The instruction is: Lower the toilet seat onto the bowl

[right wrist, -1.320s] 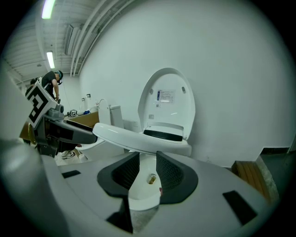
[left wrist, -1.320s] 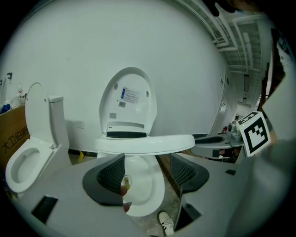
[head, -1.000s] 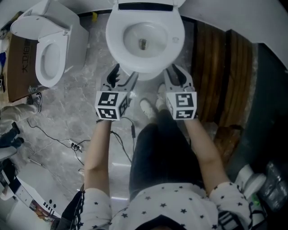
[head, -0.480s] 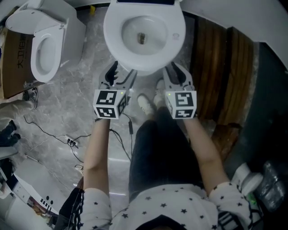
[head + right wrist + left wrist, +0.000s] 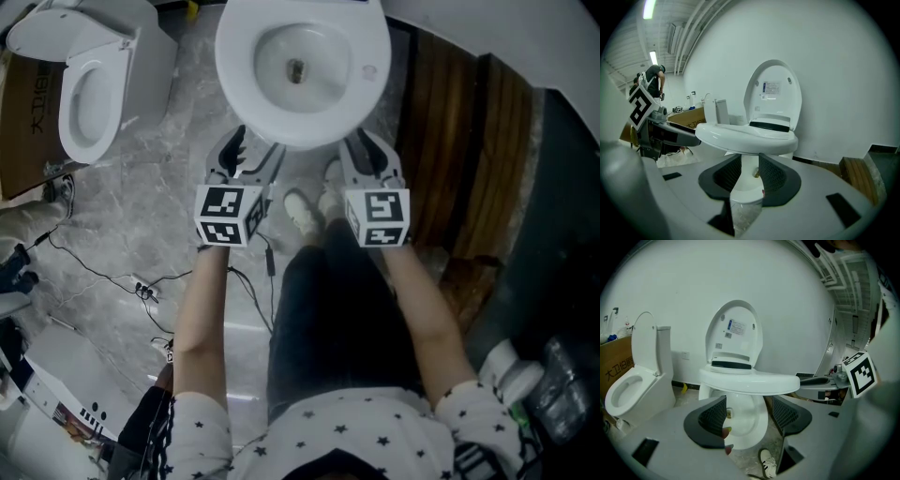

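Observation:
A white toilet point(image 5: 302, 66) stands at the top middle of the head view. Its seat point(image 5: 750, 381) lies flat on the bowl and its lid point(image 5: 734, 336) stands upright against the wall. Both grippers hover side by side just short of the bowl's front rim, below seat height. My left gripper point(image 5: 253, 155) is open and touches nothing, and the bowl's foot shows between its jaws. My right gripper point(image 5: 367, 152) is also open, with a narrower gap that holds nothing. The seat point(image 5: 745, 138) runs level above its jaws.
A second toilet point(image 5: 84, 84) stands at the left beside a cardboard box point(image 5: 21, 131). Wooden slats point(image 5: 464, 159) lie on the floor at the right. Cables point(image 5: 141, 281) trail over the grey floor. The person's shoes point(image 5: 305, 211) rest before the bowl.
Both grippers have sunk a little in front of the bowl, and the toilet has slid upward in the head view. Their jaws stand as before.

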`<state>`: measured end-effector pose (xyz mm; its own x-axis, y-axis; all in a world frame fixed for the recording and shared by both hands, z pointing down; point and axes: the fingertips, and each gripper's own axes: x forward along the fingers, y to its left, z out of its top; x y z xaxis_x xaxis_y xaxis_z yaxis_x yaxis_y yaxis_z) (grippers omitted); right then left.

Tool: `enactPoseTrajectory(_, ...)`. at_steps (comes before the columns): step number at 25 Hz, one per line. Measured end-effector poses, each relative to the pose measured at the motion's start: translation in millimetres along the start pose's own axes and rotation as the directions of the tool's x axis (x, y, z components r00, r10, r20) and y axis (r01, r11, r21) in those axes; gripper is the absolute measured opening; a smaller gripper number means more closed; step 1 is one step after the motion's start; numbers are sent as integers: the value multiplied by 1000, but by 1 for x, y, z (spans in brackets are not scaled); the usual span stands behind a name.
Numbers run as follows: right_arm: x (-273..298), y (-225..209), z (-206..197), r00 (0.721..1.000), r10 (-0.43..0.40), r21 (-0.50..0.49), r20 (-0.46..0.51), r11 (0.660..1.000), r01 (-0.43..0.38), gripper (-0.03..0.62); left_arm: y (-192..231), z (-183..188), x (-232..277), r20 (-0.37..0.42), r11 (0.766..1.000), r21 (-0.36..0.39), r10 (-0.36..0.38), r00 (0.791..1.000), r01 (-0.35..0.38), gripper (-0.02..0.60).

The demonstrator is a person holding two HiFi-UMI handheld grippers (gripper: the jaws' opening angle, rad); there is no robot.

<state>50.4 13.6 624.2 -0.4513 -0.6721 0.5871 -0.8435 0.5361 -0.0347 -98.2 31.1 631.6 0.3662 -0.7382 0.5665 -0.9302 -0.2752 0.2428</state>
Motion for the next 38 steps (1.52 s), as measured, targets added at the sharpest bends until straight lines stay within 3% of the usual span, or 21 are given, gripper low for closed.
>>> enactPoseTrajectory(38,28,7,-64,991,36,18,-125,999,-34,117,9,-72,25,-92,998,-51,20,996,-24,311)
